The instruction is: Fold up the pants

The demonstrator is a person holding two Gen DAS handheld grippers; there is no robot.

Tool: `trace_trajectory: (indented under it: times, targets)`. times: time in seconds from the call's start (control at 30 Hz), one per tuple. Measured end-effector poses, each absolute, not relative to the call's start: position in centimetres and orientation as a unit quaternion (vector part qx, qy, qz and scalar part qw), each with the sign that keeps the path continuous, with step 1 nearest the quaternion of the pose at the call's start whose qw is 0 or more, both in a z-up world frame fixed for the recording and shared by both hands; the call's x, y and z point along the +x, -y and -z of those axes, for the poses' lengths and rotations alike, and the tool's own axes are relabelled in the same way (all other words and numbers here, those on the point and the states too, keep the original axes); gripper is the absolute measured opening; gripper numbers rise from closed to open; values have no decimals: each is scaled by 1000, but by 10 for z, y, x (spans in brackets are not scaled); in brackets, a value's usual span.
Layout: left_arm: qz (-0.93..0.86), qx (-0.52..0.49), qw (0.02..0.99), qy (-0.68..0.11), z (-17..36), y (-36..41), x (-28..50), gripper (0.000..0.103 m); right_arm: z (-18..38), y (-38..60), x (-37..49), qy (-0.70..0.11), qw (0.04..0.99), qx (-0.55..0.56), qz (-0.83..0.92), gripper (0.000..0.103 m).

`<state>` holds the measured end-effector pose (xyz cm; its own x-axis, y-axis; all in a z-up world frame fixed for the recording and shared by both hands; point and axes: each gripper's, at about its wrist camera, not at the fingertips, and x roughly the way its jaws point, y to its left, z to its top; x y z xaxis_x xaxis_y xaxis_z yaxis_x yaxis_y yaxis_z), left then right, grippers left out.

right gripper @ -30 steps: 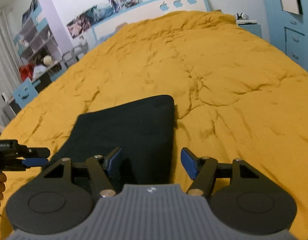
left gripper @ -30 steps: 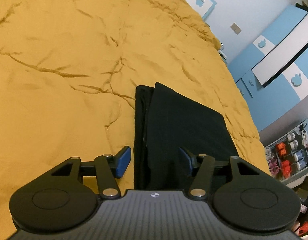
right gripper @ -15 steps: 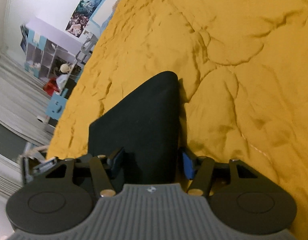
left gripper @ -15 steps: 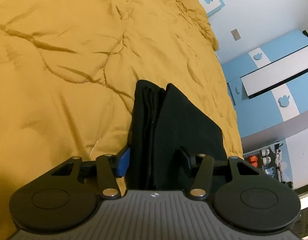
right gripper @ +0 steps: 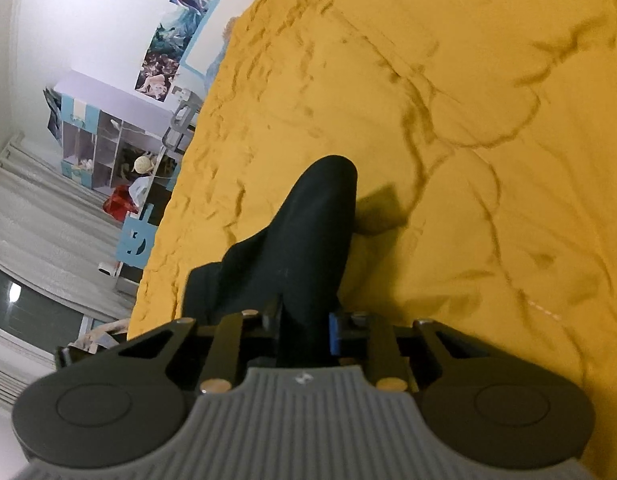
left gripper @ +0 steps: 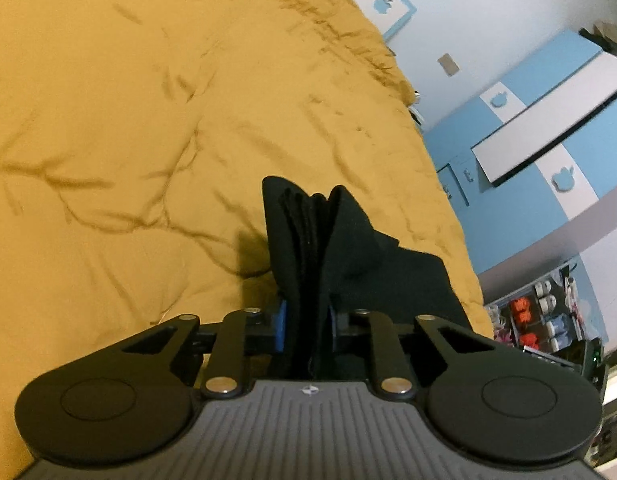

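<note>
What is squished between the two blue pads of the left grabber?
Folded black pants; the left gripper is closing on their layered edge, seen in the left wrist view.

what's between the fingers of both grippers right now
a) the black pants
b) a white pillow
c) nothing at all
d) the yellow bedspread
a: in each wrist view the black pants run up between the blue pads, bunched in the closing left gripper and right gripper, above the yellow bedspread.
</note>
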<state>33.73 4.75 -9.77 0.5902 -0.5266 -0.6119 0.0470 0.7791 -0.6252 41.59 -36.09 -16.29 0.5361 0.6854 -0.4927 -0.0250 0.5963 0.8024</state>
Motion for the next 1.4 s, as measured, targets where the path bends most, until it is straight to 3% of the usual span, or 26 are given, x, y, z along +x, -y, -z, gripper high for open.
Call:
trace_trajectory:
  times: [0.27, 0.43, 0.93, 1.13, 1.2, 1.3, 1.4]
  targets:
    - [172, -252, 862, -404, 27, -57, 292, 21, 91, 341, 372, -406, 785, 399, -244, 15]
    - [172, -245, 855, -424, 18, -64, 264, 21, 69, 338, 329, -413, 774, 415, -243, 15]
    - [139, -263, 828, -476, 112, -72, 279, 23, 149, 316, 309, -444, 792, 355, -223, 15]
    - [130, -256, 827, -483, 111, -77, 277, 40, 166, 317, 311, -453, 800, 335, -208, 23]
    - [112, -219, 850, -465, 94, -74, 268, 39, 152, 316, 305, -444, 822, 299, -195, 32]
    - [116, -173, 886, -414, 64, -65, 255, 38, 122, 312, 289, -417, 865, 218, -173, 32]
    - [151, -152, 897, -387, 53, -46, 258, 27, 100, 304, 281, -385, 885, 178, -189, 27]
